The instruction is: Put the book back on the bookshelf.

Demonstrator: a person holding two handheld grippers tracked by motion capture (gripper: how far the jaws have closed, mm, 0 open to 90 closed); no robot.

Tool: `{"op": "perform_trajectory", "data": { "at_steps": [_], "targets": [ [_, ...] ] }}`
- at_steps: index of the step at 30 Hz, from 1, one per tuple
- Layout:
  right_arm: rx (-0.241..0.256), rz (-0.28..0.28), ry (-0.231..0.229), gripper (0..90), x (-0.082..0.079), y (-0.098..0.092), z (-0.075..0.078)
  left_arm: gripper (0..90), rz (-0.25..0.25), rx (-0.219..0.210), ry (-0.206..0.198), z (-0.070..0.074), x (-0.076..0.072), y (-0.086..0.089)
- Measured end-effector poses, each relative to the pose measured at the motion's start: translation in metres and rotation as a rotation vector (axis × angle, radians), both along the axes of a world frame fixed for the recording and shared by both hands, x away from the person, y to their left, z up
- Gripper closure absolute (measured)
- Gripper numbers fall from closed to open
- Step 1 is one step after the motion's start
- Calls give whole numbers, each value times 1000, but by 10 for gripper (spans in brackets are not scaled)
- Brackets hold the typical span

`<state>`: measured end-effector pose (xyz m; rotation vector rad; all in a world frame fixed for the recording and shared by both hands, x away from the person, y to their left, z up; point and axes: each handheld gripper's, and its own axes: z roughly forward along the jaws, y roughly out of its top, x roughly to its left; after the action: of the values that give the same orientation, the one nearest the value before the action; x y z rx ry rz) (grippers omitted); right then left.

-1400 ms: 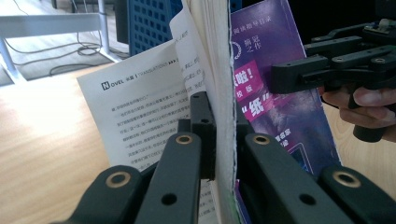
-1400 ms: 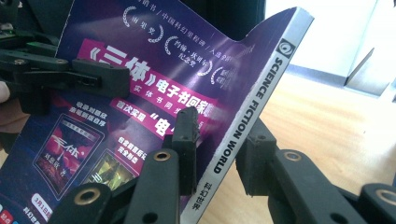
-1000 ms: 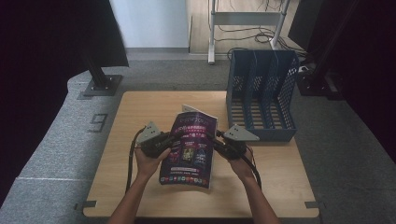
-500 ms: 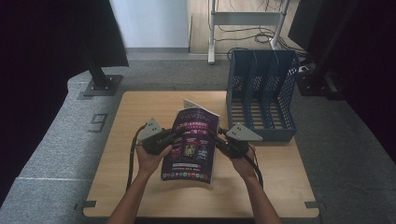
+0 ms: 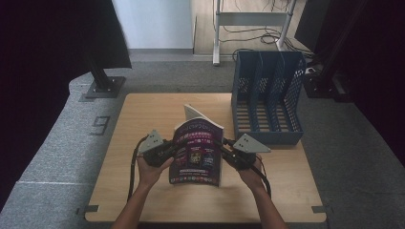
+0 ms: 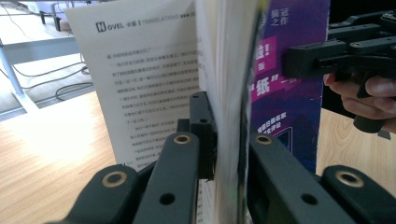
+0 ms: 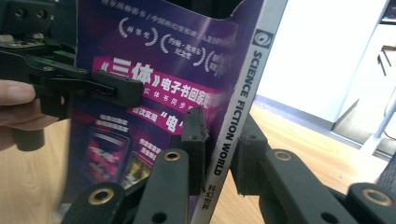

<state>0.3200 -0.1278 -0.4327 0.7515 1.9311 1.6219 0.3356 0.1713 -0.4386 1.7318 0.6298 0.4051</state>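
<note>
Magazine (image 5: 197, 152) stands raised off the tabletop (image 5: 143, 114), both grippers' fingers clamped on its edges for steadiness. Rack (image 5: 267, 100) waits at two o'clock.

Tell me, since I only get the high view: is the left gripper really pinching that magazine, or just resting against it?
Observer: Pinching. In the left gripper view, the left gripper has its fingers shut on the magazine, one behind the block of pages and one on the purple cover.
Operator: And the other one?
Observer: In the right gripper view, the right gripper clamps the spine edge, which reads SCIENCE FICTION WORLD.
Operator: What's the white flap sticking up behind?
Observer: It's a loose page of dense printed text headed NOVEL, fanned away from the block.
</note>
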Motion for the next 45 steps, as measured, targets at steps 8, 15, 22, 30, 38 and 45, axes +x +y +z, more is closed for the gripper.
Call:
{"op": "perform_trajectory", "data": {
  "at_steps": [8, 15, 22, 30, 38, 45],
  "targets": [
    [10, 26, 0, 779, -6, -1, 0, 771, 14, 3, 23, -2, 0, 3],
    [20, 38, 6, 784, -6, -3, -1, 651, 52, 25, 38, -7, 5, 2],
    [20, 63, 2, 789, -8, -2, 0, 483, 96, 30, 71, -11, 14, 3],
    [-3, 103, -11, 794, -10, 3, 2, 349, 83, 19, 139, -11, 26, 3],
    [-6, 121, -8, 796, -10, 5, 2, 282, 52, 14, 189, -11, 36, 3],
    [-4, 126, -4, 798, -10, 5, 2, 231, 67, 15, 190, -12, 38, 4]
  ]
}}
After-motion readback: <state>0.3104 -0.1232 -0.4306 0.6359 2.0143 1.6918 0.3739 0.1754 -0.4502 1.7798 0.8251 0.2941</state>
